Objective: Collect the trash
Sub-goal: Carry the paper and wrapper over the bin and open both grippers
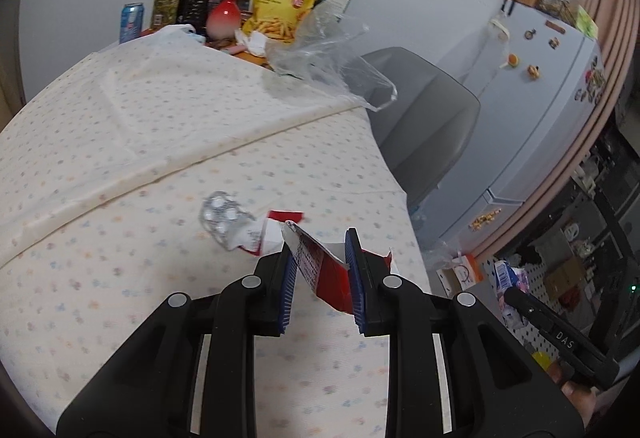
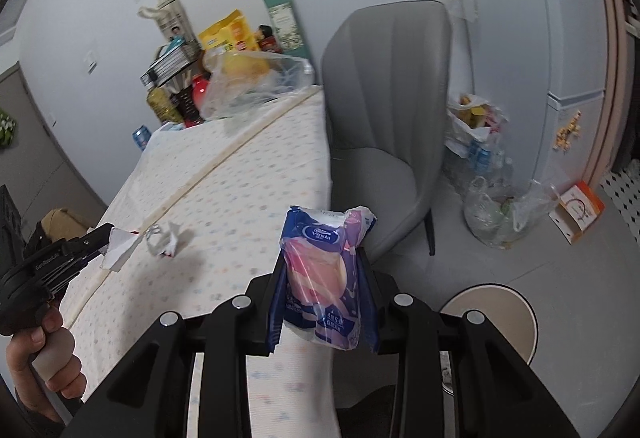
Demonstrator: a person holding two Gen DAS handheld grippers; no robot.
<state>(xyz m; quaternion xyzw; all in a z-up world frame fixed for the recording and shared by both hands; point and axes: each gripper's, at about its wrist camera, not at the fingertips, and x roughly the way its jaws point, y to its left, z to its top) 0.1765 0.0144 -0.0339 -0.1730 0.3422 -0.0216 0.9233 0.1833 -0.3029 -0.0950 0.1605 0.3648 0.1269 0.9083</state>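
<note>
- We have our left gripper closed partway on a torn red-and-white wrapper; its blue pads pinch the piece near its middle, with a ragged white corner sticking up past the fingertips.
- Our right gripper is closed to about the same degree on a blue-and-pink snack packet, which stands upright between the jaws with its opened top flaring above them.
- Both pieces look very light and thin. We judge the red wrapper to be crisp film or paper that folds rather than resists, so it needs only a light pinch.
- The blue packet looks glossy and probably slippery; the grip across its flattened body seems safer to us than one on the loose top edge.
- A crumpled foil-and-paper scrap lies loose on the dotted tablecloth, just beyond the left gripper. It looks springy and weightless, and the bunched centre is the best place to take it.
- A clear plastic bag sits at the far table edge beside the grey chair; it is limp and prone to drift.
- On the floor by the chair we see bags of rubbish, a likely place for what we carry.
</note>
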